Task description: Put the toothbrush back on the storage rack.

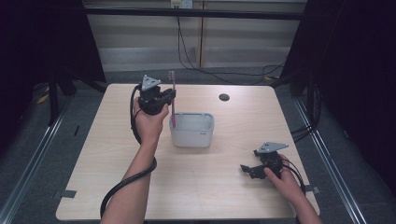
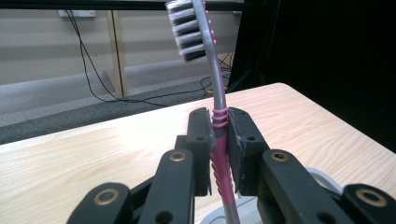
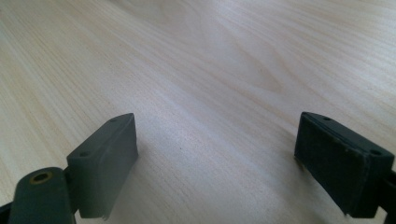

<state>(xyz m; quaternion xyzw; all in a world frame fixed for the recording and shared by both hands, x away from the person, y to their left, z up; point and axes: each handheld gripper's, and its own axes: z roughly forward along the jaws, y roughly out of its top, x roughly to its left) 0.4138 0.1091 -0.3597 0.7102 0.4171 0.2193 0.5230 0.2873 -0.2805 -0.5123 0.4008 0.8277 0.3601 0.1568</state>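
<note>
A pink and grey toothbrush (image 1: 173, 100) stands upright with its bristles up, its lower end down inside the white holder (image 1: 192, 130) at the table's middle. My left gripper (image 1: 168, 97) is shut on its ribbed pink grip, just left of the holder's near-left corner. In the left gripper view the toothbrush (image 2: 215, 116) is pinched between both pads, the bristle head rising above them and the holder's rim (image 2: 219, 213) showing below. My right gripper (image 1: 243, 169) rests low near the table's front right, open, with bare wood between its pads (image 3: 108, 158).
The light wooden table (image 1: 224, 186) has a dark round cable hole (image 1: 224, 97) at the back. Black cables trail from both grippers. Dark curtains flank the table, and loose wires lie on the floor behind it.
</note>
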